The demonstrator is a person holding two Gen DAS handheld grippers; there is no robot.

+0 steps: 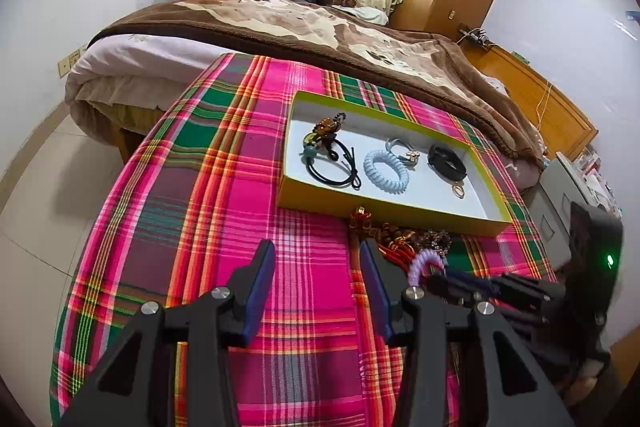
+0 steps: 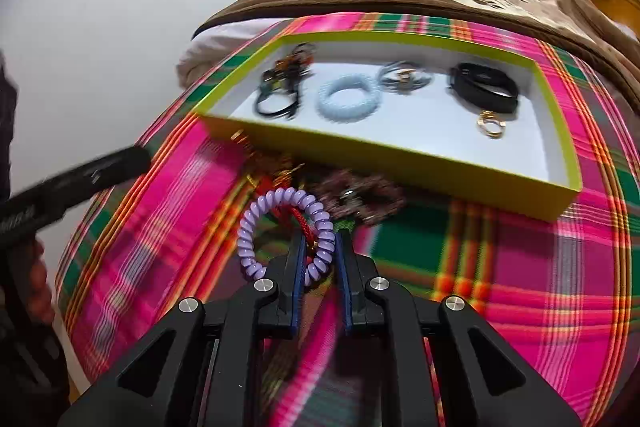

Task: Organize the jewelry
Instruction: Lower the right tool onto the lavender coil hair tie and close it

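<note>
Several pieces already in box (image 2: 420,163); right gripper (image 2: 319,247) clamped on purple coil (image 2: 280,227); left gripper (image 1: 318,267) apart, empty; small pile (image 2: 352,199) left.

We angle our left black two-finger gripper with blue pads (image 1: 318,263) downward, jaws spread wide and holding nothing. Our right black gripper (image 2: 320,247), also tilted down, has its jaws drawn close around a lilac spiral coil band (image 2: 286,235).
</note>
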